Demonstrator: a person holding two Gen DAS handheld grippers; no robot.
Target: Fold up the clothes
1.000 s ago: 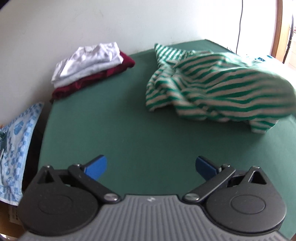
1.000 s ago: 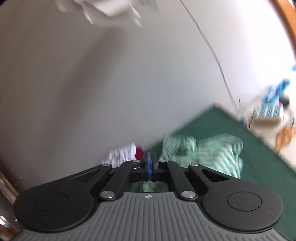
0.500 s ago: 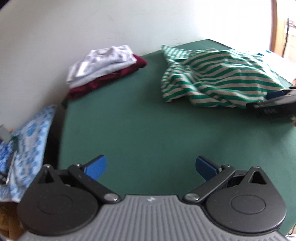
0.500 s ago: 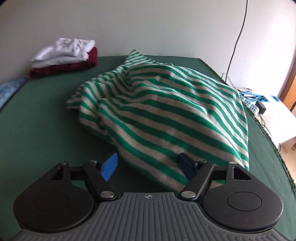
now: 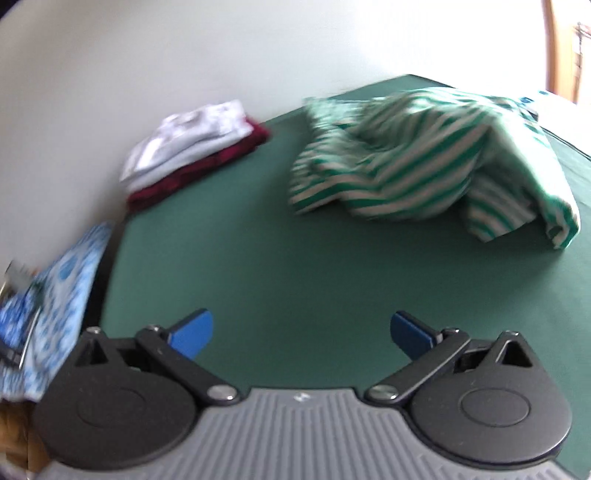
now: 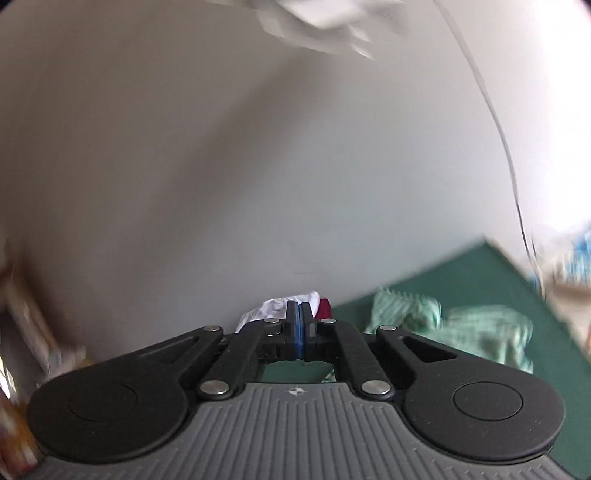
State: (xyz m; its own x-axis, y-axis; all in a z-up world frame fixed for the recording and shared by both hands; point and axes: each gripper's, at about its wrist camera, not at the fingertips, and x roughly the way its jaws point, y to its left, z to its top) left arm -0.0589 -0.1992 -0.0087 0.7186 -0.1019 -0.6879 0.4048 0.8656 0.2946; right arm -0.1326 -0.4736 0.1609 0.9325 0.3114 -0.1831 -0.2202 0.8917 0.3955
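A home room is suggested: clothes are laid on a green-covered table (image 5: 280, 258) against a plain wall (image 5: 184, 55), with a wooden door frame (image 5: 550, 40) seen.

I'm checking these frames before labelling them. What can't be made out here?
- Striped shirt: motion blur in both views smears its folds, so collar and sleeves are unreadable.
- Blue patterned cloth: cut off by the left view's edge.
- White shapes atop the right view: blurred, unidentifiable.

A green-covered surface (image 5: 258, 266) is seen set against a pale wall. A crumpled green-and-white striped garment (image 5: 424, 162) is heaped toward its far right, while folded white (image 5: 192, 133) and maroon clothes (image 5: 207, 166) are stacked at its far left corner.
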